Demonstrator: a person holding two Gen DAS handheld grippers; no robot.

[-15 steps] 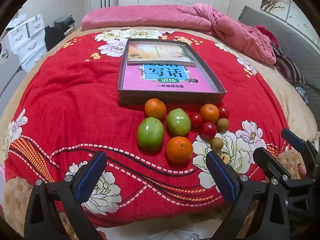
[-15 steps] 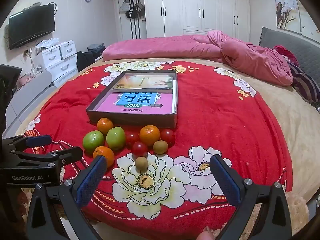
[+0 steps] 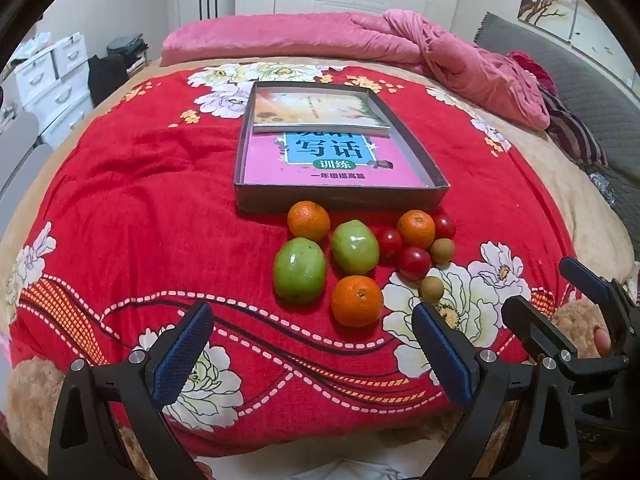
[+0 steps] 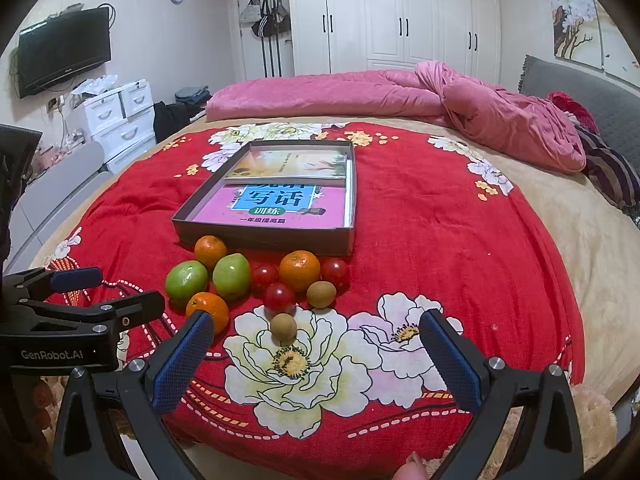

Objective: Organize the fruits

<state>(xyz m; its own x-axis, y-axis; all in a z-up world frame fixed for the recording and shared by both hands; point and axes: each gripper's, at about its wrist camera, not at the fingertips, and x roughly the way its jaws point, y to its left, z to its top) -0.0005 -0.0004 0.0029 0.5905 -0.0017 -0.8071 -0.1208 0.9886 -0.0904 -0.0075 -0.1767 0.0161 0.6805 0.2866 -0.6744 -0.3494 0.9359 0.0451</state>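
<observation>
A cluster of fruit lies on the red flowered blanket, just in front of a shallow grey box. There are three oranges, two green fruits, three red tomatoes and two small brown fruits. My left gripper hangs open over the blanket, short of the nearest orange and touching nothing. My right gripper is open too, with a brown fruit lying just past its fingertips. Each gripper shows in the other's view: right gripper, left gripper.
Two books lie flat inside the box. A pink duvet is bunched along the far side of the bed and a grey headboard rises at right. White drawers and a wall television stand left. The bed's near edge is just below the grippers.
</observation>
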